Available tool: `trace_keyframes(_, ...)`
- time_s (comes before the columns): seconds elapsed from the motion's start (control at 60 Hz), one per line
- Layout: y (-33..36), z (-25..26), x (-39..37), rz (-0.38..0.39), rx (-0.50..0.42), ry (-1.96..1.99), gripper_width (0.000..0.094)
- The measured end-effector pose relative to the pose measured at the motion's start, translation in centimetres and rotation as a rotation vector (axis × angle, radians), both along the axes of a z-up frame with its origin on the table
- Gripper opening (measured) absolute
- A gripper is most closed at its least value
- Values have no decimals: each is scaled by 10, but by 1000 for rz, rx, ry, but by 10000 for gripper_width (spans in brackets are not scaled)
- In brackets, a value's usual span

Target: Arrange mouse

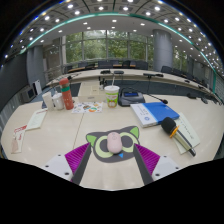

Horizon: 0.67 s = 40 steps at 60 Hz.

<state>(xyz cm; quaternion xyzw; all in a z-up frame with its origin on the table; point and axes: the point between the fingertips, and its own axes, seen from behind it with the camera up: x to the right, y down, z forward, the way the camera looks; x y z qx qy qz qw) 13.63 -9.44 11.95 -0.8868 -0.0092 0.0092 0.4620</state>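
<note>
A small pale pink mouse (114, 143) rests on a dark grey and green mouse mat (96, 148) shaped like a cat's face, on the light table. My gripper (113, 152) is open, its two magenta pads (76, 157) spread wide. The mouse lies between the fingertips with a gap on each side, and neither finger touches it. The mat's near edge runs between the two fingers.
To the right lie a blue book (155, 112) and a yellow-and-black tool (176, 131). Beyond the mat stand a green-banded cup (112, 96) and a teal box (130, 97). Orange bottles (66, 95) and papers (35, 120) sit to the left. Chairs line the far side.
</note>
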Motion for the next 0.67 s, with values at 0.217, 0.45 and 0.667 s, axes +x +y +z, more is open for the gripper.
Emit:
trace_keyframes(0.217,-116,63,-15,-44,50,-44,855)
trace_keyframes(0.45,-203,94,-34,-49,78,-53,860)
trace_keyframes(0.667,-229,106,-46,-46,85,-57,858)
